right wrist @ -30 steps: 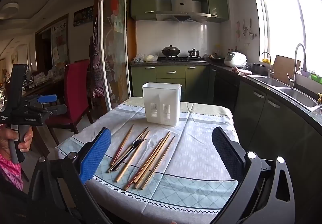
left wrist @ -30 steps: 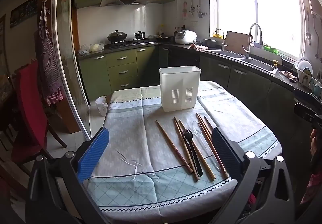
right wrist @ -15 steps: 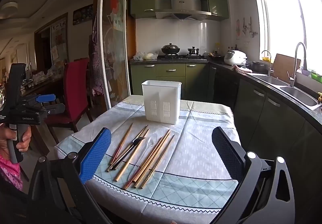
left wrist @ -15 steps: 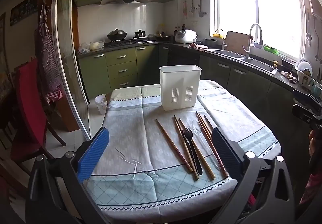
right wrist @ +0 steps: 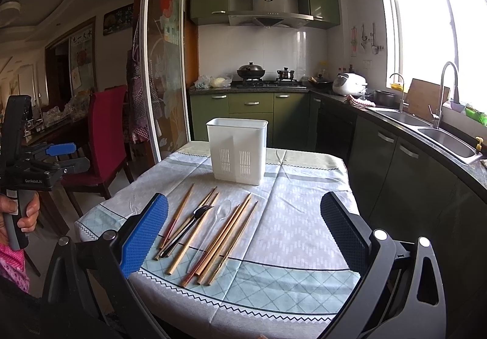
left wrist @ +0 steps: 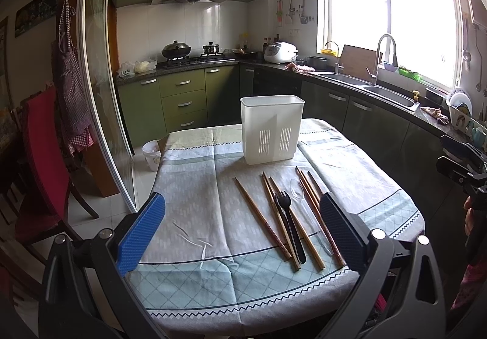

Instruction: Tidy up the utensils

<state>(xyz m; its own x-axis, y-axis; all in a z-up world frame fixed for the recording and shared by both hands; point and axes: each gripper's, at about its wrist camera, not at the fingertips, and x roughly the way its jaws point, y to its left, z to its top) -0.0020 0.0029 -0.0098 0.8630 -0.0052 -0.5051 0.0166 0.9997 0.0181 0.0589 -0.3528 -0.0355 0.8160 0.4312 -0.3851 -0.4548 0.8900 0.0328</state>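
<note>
Task at its start: caddy [left wrist: 271,128] upright at far side of surface [left wrist: 188,211], seemingly empty, interior not visible. Chopsticks [left wrist: 258,214], black fork [left wrist: 287,220] and clear spoon [left wrist: 299,195] all loose on cloth near front edge. Left tool [left wrist: 242,224] wide, holding nothing, above and short of utensils. Right tool [right wrist: 243,231] likewise wide and unladen, utensils lying toward its left finger.
</note>
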